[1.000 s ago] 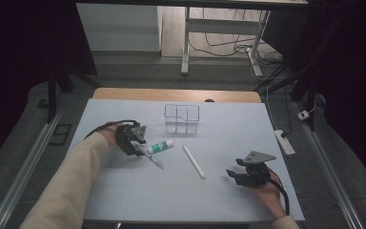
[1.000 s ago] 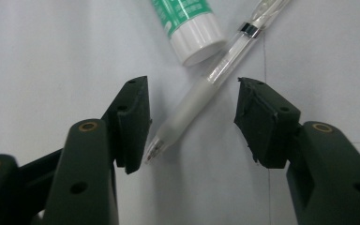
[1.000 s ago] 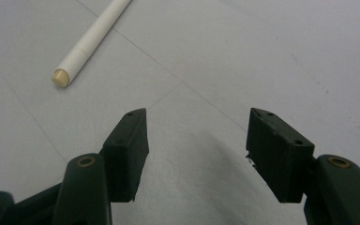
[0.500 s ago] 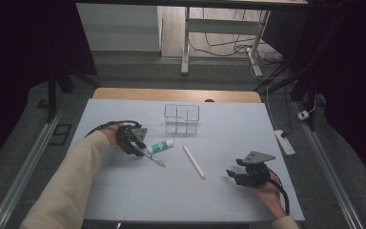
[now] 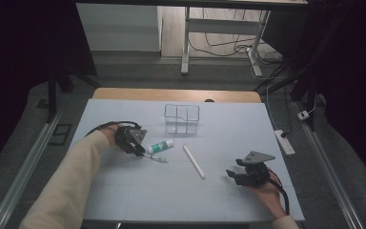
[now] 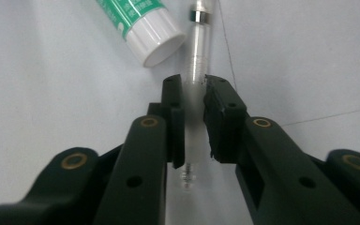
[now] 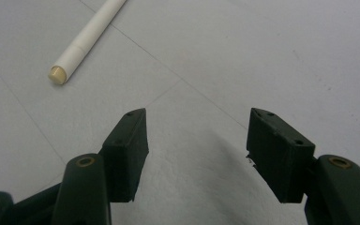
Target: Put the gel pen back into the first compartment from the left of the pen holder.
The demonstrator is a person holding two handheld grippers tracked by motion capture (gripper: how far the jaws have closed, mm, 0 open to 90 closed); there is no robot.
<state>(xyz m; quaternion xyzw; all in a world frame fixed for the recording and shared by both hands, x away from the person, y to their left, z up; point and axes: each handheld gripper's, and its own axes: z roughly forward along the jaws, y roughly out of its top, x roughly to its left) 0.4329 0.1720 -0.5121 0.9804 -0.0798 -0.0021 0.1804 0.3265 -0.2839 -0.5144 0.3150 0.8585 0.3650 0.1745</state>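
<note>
**Left gripper clamps the clear pen: lift is next**

High view: the left gripper [image 5: 134,143] sits low on the table [image 5: 124,191], its jaws having just closed around the clear pen [image 5: 155,158], which runs out ahead of it. The green-and-white tube [image 5: 160,146] lies just beside that pen, and the wire basket [image 5: 182,119] stands beyond both. Off to the side, the right gripper [image 5: 240,176] rests apart from the white stick [image 5: 194,162].

Left gripper view: the pads [image 6: 218,117] pinch the clear pen [image 6: 198,51] on its barrel, the pen running straight ahead, the tube's white cap [image 6: 157,40] just ahead and to the left.

Right gripper view: jaws spread wide over bare table, nothing between them; the white stick [image 7: 86,35] lies well ahead on the left.

This looks like the grasp step, just completed. Next likely calls for a straight lift without nudging the tube, then a carry towards the basket.
</note>
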